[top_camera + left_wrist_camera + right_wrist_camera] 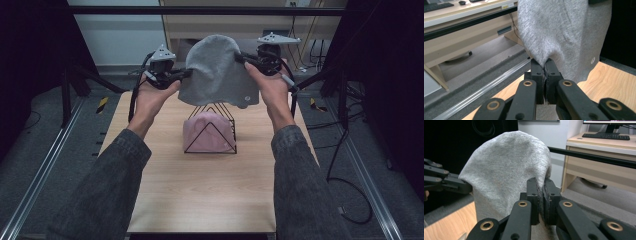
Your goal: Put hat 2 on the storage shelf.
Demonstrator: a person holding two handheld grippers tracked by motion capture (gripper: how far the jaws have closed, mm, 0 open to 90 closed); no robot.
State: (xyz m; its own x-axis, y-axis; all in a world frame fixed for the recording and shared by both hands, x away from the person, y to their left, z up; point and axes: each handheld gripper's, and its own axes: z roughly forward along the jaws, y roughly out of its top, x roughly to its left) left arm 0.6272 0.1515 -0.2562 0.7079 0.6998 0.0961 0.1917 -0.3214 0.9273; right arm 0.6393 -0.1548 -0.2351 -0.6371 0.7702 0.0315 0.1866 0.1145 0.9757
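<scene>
Forearms raised over the table, both grippers' jaws clamped on grey beanie edges.

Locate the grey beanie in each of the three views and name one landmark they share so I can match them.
High view: grey beanie held up at top centre, above the wire stand.
Left gripper view: it hangs across the upper right, its edge pinched in the fingers.
Right gripper view: it domes at centre, its edge pinched in the fingers.
Shared landmark: the wooden table.
</scene>
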